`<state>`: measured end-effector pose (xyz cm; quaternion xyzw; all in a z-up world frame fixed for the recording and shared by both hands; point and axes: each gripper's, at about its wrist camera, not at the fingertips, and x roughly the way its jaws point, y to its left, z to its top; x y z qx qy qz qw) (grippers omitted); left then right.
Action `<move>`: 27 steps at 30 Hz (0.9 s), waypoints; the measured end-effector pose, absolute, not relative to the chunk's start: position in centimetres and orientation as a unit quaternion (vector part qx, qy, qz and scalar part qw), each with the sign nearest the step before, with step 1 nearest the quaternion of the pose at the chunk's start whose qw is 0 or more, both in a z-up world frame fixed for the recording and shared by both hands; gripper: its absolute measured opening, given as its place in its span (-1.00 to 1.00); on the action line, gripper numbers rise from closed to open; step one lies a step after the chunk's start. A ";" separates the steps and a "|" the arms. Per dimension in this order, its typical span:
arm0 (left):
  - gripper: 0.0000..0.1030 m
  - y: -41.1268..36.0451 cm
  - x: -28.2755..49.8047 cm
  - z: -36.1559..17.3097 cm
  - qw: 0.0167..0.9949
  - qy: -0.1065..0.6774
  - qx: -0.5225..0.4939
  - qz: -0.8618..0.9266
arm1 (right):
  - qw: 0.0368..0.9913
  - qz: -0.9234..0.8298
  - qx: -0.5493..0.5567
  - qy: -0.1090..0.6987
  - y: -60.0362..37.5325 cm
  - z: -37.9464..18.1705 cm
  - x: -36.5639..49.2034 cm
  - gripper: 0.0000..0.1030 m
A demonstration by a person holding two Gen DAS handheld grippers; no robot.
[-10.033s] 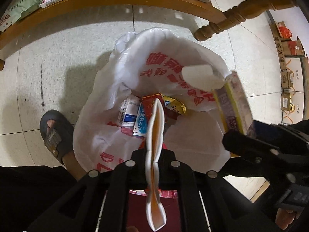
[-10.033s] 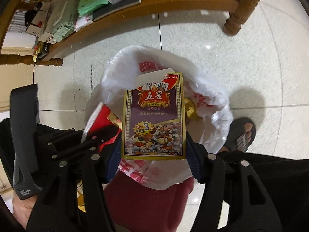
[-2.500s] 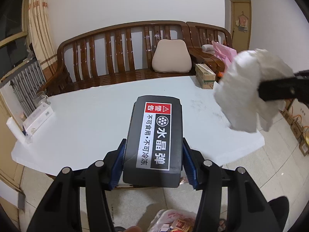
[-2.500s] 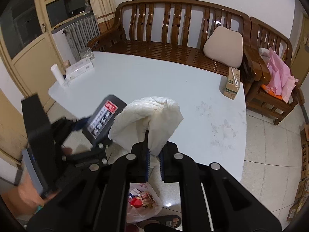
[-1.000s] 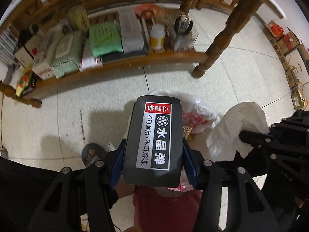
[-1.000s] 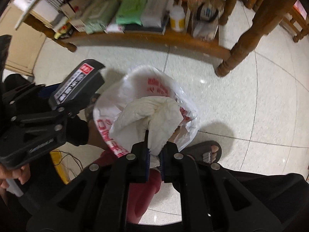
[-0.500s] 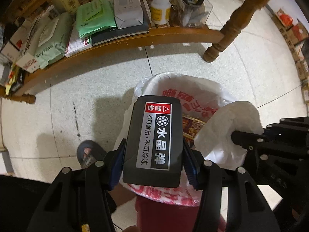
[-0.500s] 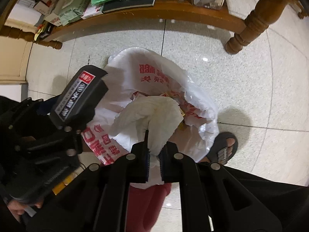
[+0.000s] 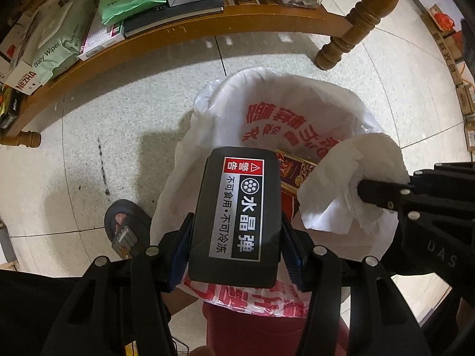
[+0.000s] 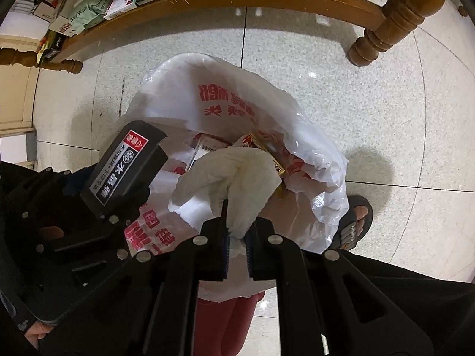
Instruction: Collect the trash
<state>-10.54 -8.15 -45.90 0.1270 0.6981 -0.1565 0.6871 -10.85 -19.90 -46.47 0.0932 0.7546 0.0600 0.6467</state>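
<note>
While both grippers hung over the trash bag [image 9: 297,109], I noted each one loaded. My left gripper [image 9: 236,243] had its blue-padded jaws clamped on the sides of a black plastic box [image 9: 237,213], a smooth rounded slab bearing a white label with a red warning panel. My right gripper [image 10: 236,238] had its jaws pressed nearly together, pinching a crumpled white paper towel [image 10: 228,175], soft and creased, bunched into a loose wad. Both items were above the bag's open mouth, side by side, the box to the left.

The bag was thin, wrinkled white plastic printed with red characters, lining a dark red bin [image 9: 258,326] on a speckled tiled floor [image 9: 133,109]. Inside it I saw a flat rectangular card box [image 9: 295,172] with a gold border, lying just under the paper towel. A grey sandal [image 9: 126,230] stood beside the bin. Behind, a curved wooden shelf [image 9: 193,32] carried baby-wipe packs [image 9: 56,41], books and a white tub, next to a turned wooden table leg [image 9: 356,26].
</note>
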 end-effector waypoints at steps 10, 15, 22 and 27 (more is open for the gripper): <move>0.85 -8.6 -10.7 -46.2 0.682 0.701 0.133 -0.162 | 0.638 0.054 0.107 0.761 -20.0 -47.0 -10.8 -0.08; 0.85 -8.1 -10.2 -45.8 0.689 0.698 0.118 -0.155 | 0.648 0.046 0.129 0.750 -21.0 -46.1 -10.6 0.08; 0.85 -7.7 -10.2 -45.7 0.695 0.694 0.118 -0.148 | 0.652 0.042 0.138 0.744 -21.4 -45.4 -10.5 0.11; 0.85 -7.5 -10.0 -45.1 0.701 0.689 0.115 -0.145 | 0.659 0.040 0.139 0.738 -21.6 -44.5 -10.7 0.22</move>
